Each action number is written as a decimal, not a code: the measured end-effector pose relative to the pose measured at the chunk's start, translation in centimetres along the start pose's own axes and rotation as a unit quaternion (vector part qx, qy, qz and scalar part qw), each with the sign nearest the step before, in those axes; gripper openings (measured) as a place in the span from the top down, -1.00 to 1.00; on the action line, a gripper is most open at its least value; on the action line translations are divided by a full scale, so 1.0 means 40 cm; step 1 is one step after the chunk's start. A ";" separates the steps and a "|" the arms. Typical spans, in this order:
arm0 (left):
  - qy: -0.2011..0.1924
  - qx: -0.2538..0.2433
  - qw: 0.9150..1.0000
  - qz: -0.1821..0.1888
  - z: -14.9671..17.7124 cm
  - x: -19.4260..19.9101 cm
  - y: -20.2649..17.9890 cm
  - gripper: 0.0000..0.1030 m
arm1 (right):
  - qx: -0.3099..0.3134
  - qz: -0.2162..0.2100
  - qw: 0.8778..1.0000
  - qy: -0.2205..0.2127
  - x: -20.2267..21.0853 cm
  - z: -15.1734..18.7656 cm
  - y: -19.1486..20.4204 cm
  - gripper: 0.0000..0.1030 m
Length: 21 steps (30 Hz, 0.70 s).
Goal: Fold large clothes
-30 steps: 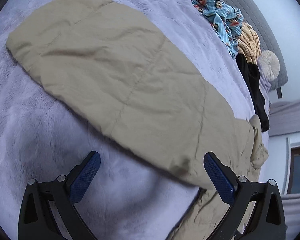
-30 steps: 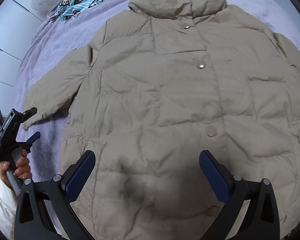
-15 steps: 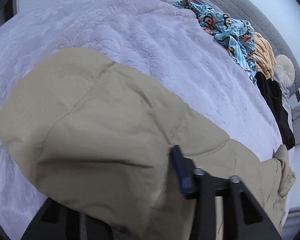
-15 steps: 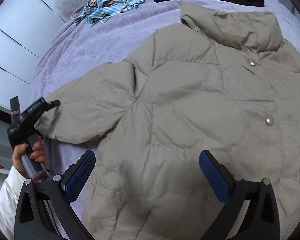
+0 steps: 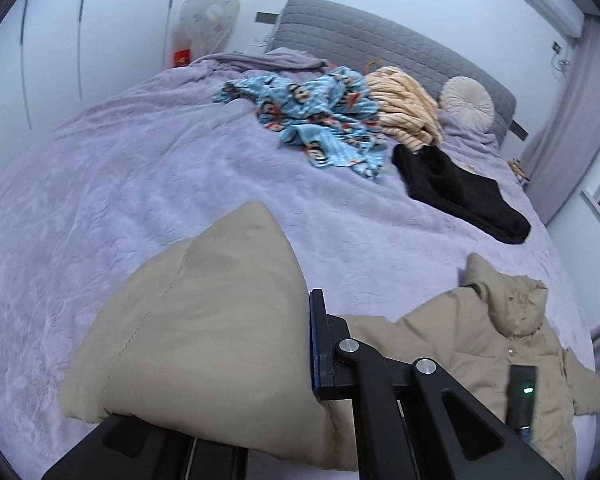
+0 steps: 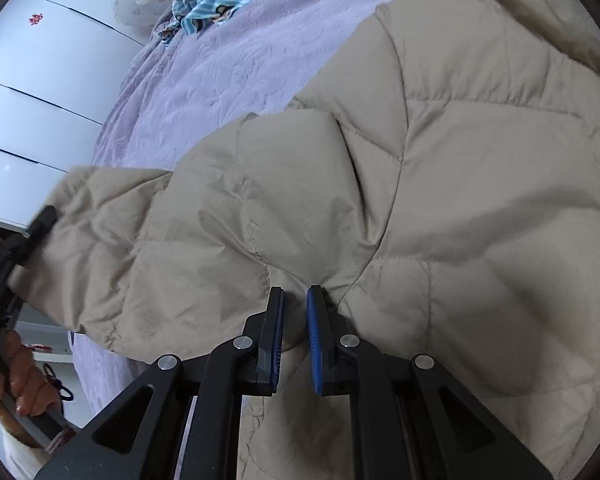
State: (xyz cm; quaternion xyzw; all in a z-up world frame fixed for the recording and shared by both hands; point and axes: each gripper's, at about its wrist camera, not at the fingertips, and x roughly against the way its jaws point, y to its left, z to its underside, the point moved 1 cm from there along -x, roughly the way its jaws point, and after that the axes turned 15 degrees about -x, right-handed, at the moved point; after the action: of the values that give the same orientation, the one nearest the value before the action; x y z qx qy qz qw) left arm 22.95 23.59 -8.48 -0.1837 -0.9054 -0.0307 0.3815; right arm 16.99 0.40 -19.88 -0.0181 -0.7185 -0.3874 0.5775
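Observation:
A beige quilted puffer jacket (image 6: 440, 168) lies on a lilac bedspread (image 5: 140, 184). My left gripper (image 5: 300, 344) is shut on the end of the jacket's sleeve (image 5: 204, 320) and holds it lifted off the bed; the sleeve hides its left finger. In the right wrist view the left gripper (image 6: 40, 220) shows at the sleeve end. My right gripper (image 6: 296, 312) is shut on a pinch of jacket fabric near the armpit seam. The jacket's collar (image 5: 512, 300) lies to the right.
A blue cartoon-print garment (image 5: 320, 116), an orange striped garment (image 5: 404, 108) and a black garment (image 5: 460, 196) lie near the grey headboard (image 5: 380, 48). A round cushion (image 5: 466, 104) rests there. White wardrobe doors (image 6: 28, 80) stand to the left.
My left gripper closed on the sleeve end and raised it. My right gripper moved to the armpit area and closed on the jacket fabric.

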 end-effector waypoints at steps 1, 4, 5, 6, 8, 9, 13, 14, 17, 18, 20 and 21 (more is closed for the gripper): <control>-0.005 -0.011 1.000 0.010 -0.016 0.006 -0.046 0.83 | 0.001 0.000 1.000 0.008 -0.013 0.002 -0.009 0.75; -0.014 -0.059 0.997 0.050 -0.065 0.014 -0.216 0.83 | 0.007 -0.017 0.999 0.034 -0.019 -0.003 -0.022 0.75; -0.014 -0.077 0.995 0.061 -0.079 0.011 -0.281 0.83 | 0.004 -0.028 0.998 0.048 -0.008 -0.004 -0.030 0.75; -0.013 -0.096 0.993 0.073 -0.089 0.004 -0.348 0.83 | -0.001 -0.040 0.998 0.056 0.010 -0.003 -0.045 0.75; -0.006 -0.134 0.986 0.101 -0.098 -0.008 -0.490 0.83 | -0.004 -0.051 0.997 0.052 0.071 0.007 -0.086 0.75; 0.002 -0.151 0.981 0.120 -0.097 -0.013 -0.569 0.83 | -0.002 -0.050 0.998 0.041 0.114 0.012 -0.116 0.75; 0.025 -0.219 0.963 0.154 -0.044 -0.058 -0.828 0.83 | -0.007 0.004 0.999 -0.037 0.301 0.020 -0.273 0.75; 0.038 -0.237 0.959 0.150 -0.018 -0.081 -0.878 0.83 | -0.016 0.022 0.998 -0.059 0.349 0.020 -0.324 0.75; 0.088 -0.280 0.947 0.133 0.087 -0.172 -0.983 0.82 | -0.053 0.071 0.990 -0.109 0.469 0.022 -0.476 0.75; 0.107 -0.291 0.942 0.126 0.126 -0.205 -0.994 0.82 | -0.066 0.081 0.988 -0.118 0.497 0.023 -0.522 0.75; 0.134 -0.308 0.936 0.105 0.187 -0.250 -1.010 0.82 | -0.093 0.090 0.984 -0.122 0.530 0.025 -0.606 0.75; 0.137 -0.314 0.934 0.096 0.210 -0.262 -1.008 0.81 | -0.103 0.087 0.983 -0.122 0.535 0.025 -0.630 0.75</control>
State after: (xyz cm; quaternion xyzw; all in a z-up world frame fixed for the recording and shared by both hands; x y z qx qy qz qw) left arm 9.60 -15.54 -18.39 -0.3745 -0.7667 -0.3018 0.4253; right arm -2.89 -25.66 -15.35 -0.1867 -0.7351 -0.4030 0.5122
